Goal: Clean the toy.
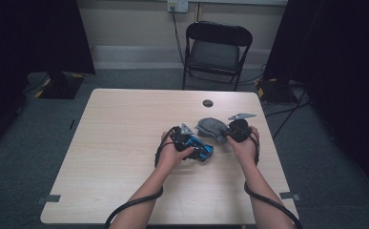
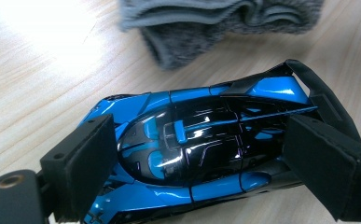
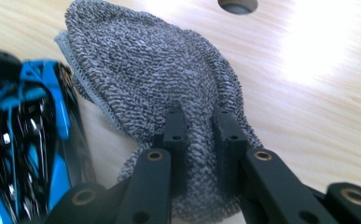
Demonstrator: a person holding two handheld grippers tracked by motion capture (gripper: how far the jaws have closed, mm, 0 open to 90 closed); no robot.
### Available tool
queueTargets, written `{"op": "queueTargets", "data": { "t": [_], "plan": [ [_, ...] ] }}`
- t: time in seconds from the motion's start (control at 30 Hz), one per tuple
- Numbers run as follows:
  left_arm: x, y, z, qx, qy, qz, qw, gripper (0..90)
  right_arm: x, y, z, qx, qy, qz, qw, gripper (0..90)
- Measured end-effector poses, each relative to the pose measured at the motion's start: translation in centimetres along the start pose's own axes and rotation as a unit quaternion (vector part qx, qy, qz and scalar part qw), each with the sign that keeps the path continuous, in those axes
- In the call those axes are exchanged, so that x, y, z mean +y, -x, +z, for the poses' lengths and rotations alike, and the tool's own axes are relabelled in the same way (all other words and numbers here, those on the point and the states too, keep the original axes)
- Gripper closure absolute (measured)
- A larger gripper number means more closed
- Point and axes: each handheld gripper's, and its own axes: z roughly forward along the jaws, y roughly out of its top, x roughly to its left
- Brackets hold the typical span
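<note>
A glossy blue and black toy car [image 2: 192,140] lies on the wooden table [image 1: 125,143], right of the middle. My left gripper [image 2: 201,163] has one black pad against each side of the car and is shut on it; in the high view this gripper [image 1: 196,149] sits low over the car [image 1: 204,151]. A grey terry cloth [image 3: 155,70] lies bunched just beyond the car. My right gripper [image 3: 200,126] pinches one end of that cloth between nearly closed jaws. Seen from above, the right gripper [image 1: 227,136] is at the right end of the cloth [image 1: 211,128].
A round cable hole [image 1: 208,103] is in the tabletop behind the cloth. A black folding chair [image 1: 218,47] stands beyond the far table edge. Cables trail from both grippers along the forearms. Bare tabletop stretches to the left of the hands.
</note>
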Motion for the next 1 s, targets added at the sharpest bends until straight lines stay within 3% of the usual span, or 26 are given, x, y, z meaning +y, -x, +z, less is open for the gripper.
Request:
{"op": "queueTargets", "data": {
  "t": [0.07,0.27,0.47,0.53,0.57,0.73,0.87,1.0],
  "plan": [
    [0.0,0.0,0.0,0.000,-0.002,0.001,1.0000,10.1,0.3,-0.1,0.4,0.004,0.004,0.009,0.9999,77.3],
    [0.0,-0.1,0.0,-0.002,-0.002,0.002,1.0000,10.2,0.6,-1.0,2.2,0.008,-0.001,0.006,0.9999,77.0],
    [0.0,-0.1,0.0,-0.002,0.000,0.001,1.0000,10.2,0.9,-2.2,3.6,0.006,0.001,0.027,0.9996,76.4],
    [0.0,-0.1,0.0,-0.002,0.001,0.001,1.0000,10.2,0.9,-2.6,4.2,0.003,-0.004,0.021,0.9998,76.2],
    [0.0,-0.1,0.0,-0.002,0.002,0.001,1.0000,10.2,0.9,-2.8,4.4,0.013,-0.006,0.018,0.9997,76.2],
    [-0.1,-0.1,0.0,-0.002,0.005,-0.001,1.0000,10.2,0.6,-3.6,5.1,0.023,-0.023,-0.025,0.9992,76.5],
    [-0.1,-0.1,0.0,-0.002,0.004,0.000,1.0000,10.2,0.3,-3.6,5.2,0.041,-0.029,-0.063,0.9968,77.2],
    [-0.1,-0.1,0.0,-0.002,0.005,-0.001,1.0000,10.2,0.2,-3.5,5.0,0.049,-0.033,-0.084,0.9947,77.7]
  ]
}}
